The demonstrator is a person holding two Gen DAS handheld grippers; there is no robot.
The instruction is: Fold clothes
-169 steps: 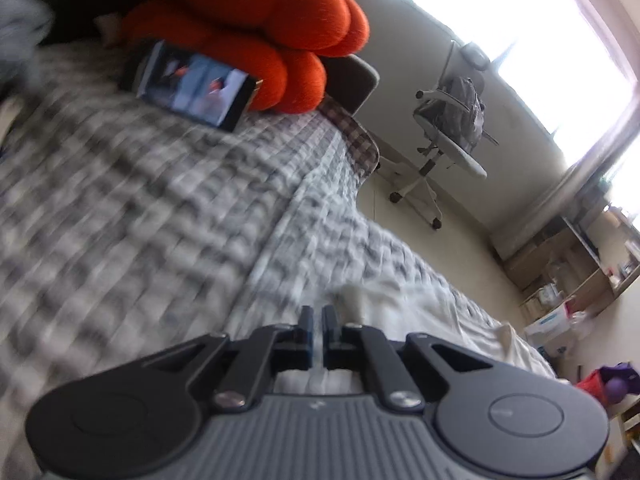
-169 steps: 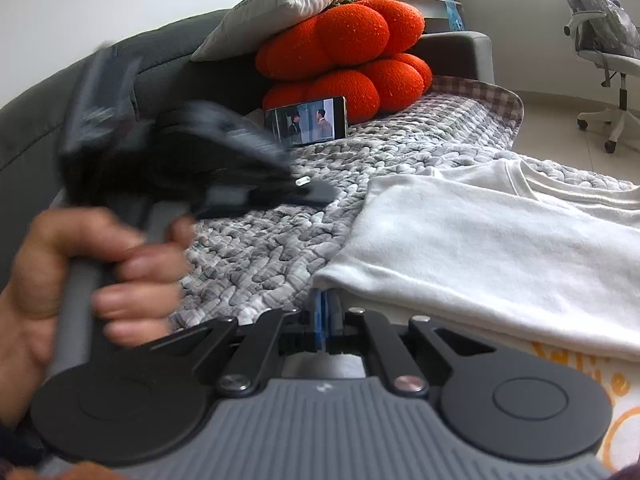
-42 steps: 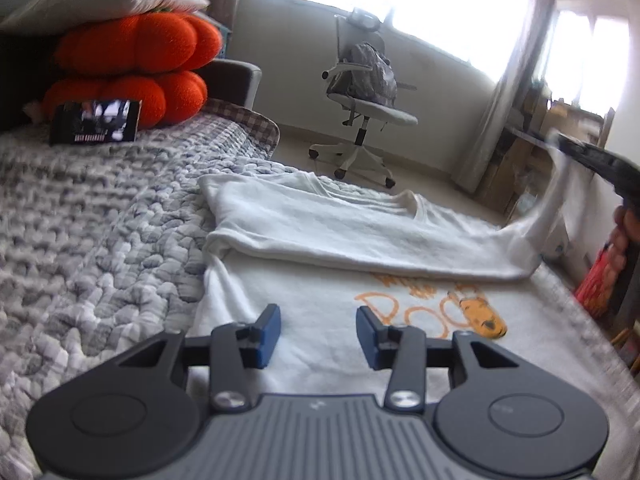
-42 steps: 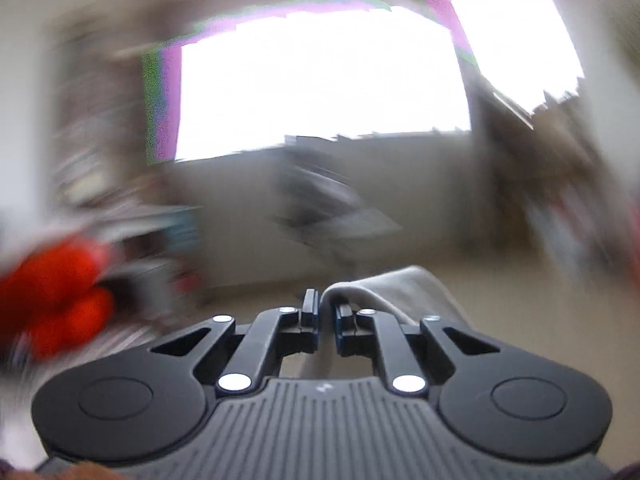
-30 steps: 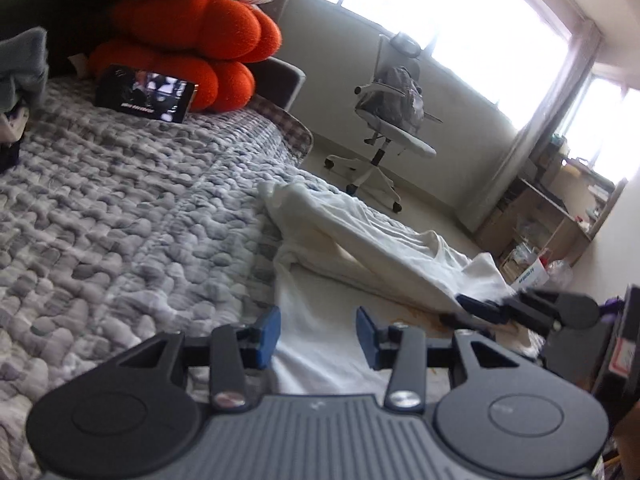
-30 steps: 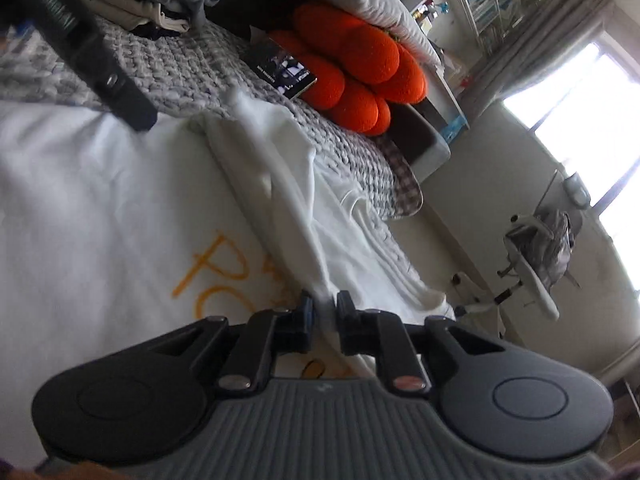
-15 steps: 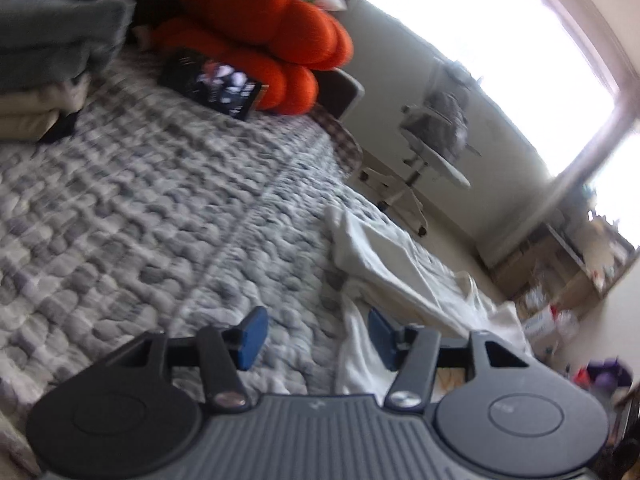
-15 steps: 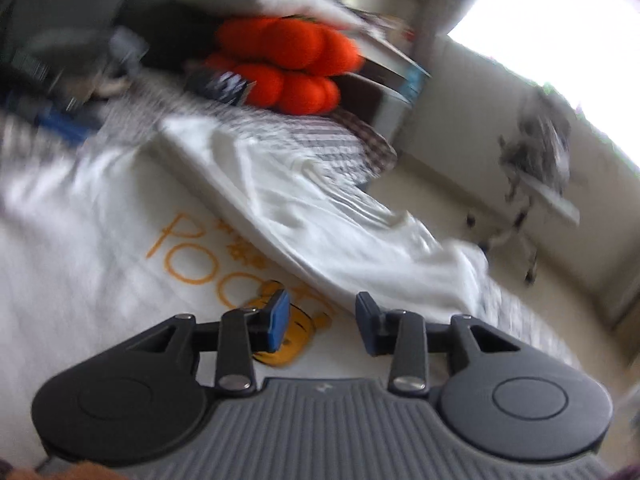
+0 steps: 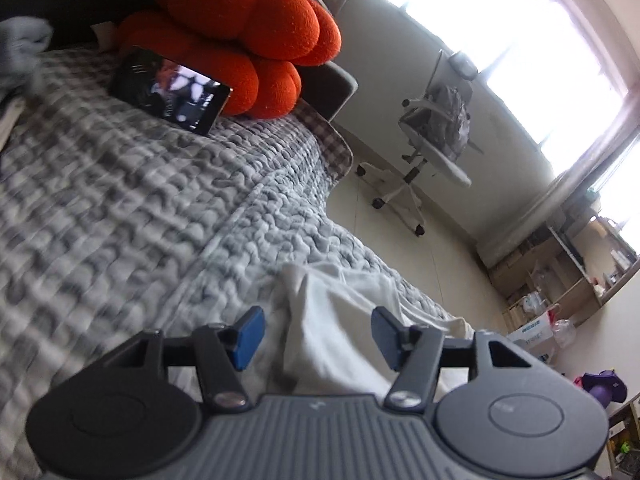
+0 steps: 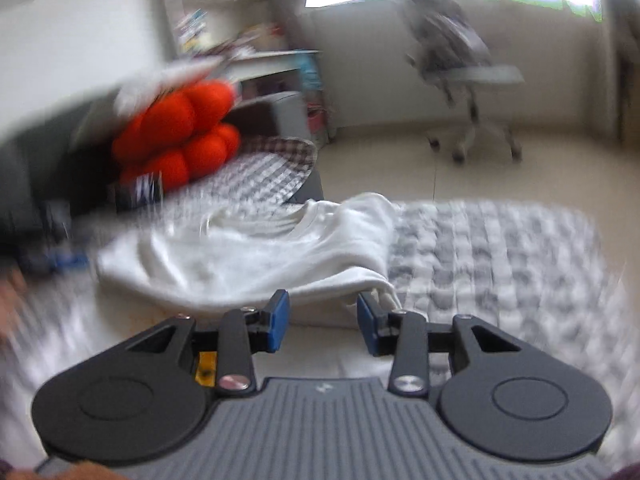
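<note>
Both grippers are hanging open over the shirt on the bed.

We are holding the left gripper [image 9: 318,334] with jaws wide apart, gripping nothing, the white shirt [image 9: 332,332] lying folded on the grey quilt [image 9: 120,200] beneath. Our right gripper [image 10: 322,322] has just been opening; its jaws are standing apart, empty, by the shirt's folded edge.

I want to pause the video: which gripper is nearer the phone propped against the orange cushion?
Left, probably. The left gripper faces the phone across bare blanket; the right gripper sees it beyond the shirt.
</note>
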